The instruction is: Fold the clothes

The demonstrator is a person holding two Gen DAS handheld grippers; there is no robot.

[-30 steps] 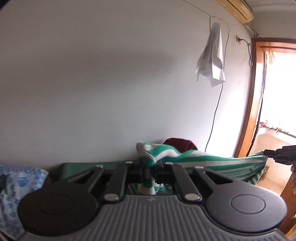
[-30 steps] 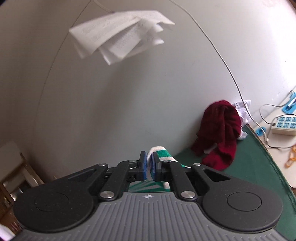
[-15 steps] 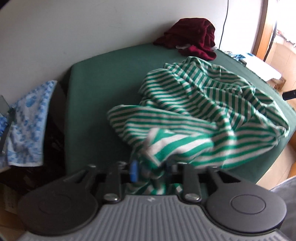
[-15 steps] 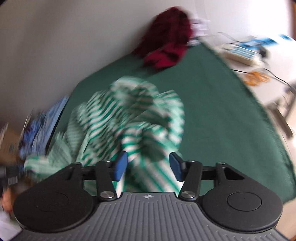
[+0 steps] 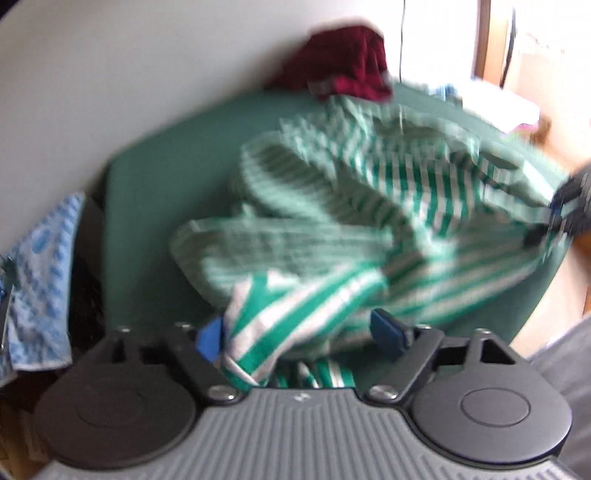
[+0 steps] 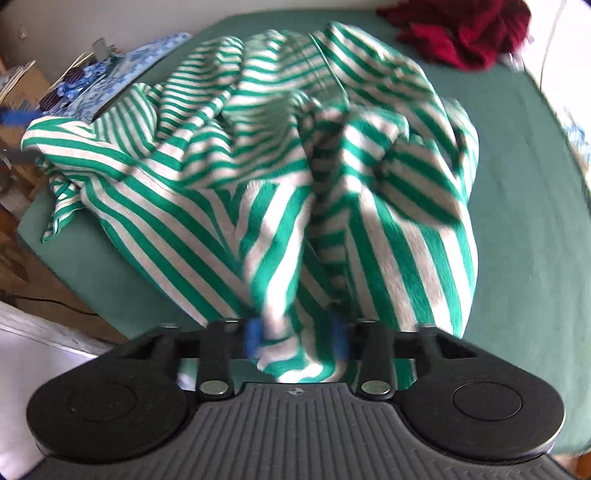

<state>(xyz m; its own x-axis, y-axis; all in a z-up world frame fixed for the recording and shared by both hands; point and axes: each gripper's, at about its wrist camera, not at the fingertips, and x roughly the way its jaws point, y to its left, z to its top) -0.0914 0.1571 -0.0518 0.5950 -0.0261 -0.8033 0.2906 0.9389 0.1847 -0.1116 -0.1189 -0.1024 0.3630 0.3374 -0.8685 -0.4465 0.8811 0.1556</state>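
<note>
A green-and-white striped garment (image 5: 369, 206) (image 6: 295, 166) lies crumpled in a heap on the green table cover (image 5: 166, 192) (image 6: 517, 221). My left gripper (image 5: 297, 334) points down at its near edge. Its jaws are opening, and a fold of the fabric lies loose between them, resting against the left pad (image 5: 208, 339) only. My right gripper (image 6: 295, 336) is closing on a bunch of the striped fabric, which fills the gap and touches both blue pads. In the blurred left wrist view the right gripper (image 5: 567, 216) shows at the garment's far right corner.
A maroon garment (image 5: 343, 59) (image 6: 461, 33) is piled at the table's far end by the wall. A blue patterned cloth (image 5: 40, 280) (image 6: 122, 70) hangs off the left side over clutter. Beyond the table on the right are a bright doorway (image 5: 517, 55) and floor.
Both grippers came down from facing the wall to over the table. The garment, held up before, now lies heaped. The left jaws opened; the right jaws opened, then narrowed on fabric.
</note>
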